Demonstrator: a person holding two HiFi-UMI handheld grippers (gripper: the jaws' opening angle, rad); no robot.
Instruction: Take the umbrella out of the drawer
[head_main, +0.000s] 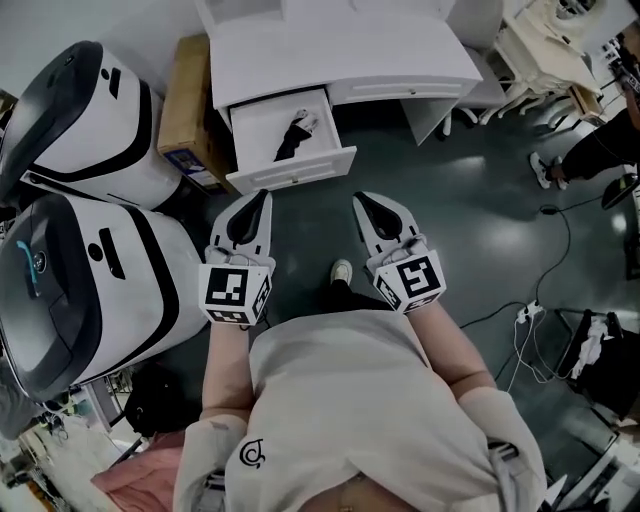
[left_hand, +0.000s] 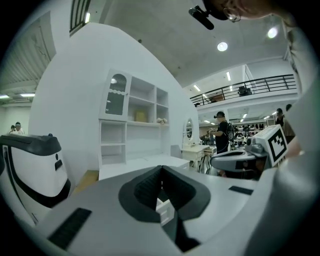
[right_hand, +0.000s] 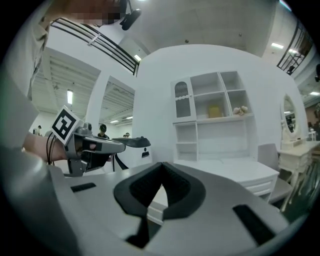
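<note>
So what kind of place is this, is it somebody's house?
Probably not a house. It looks like a big hall or lab: a white desk stands beside bulky white machines, cables trail over the floor, and a railed balcony runs overhead.

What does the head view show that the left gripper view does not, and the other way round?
Only the head view: the open drawer with the folded black umbrella lying inside, and a cardboard box. Only the left gripper view: the white shelf unit with its arched cabinet door, and people standing far behind. Both: the white desk, the white-and-black machine, the left gripper and the right gripper.
</note>
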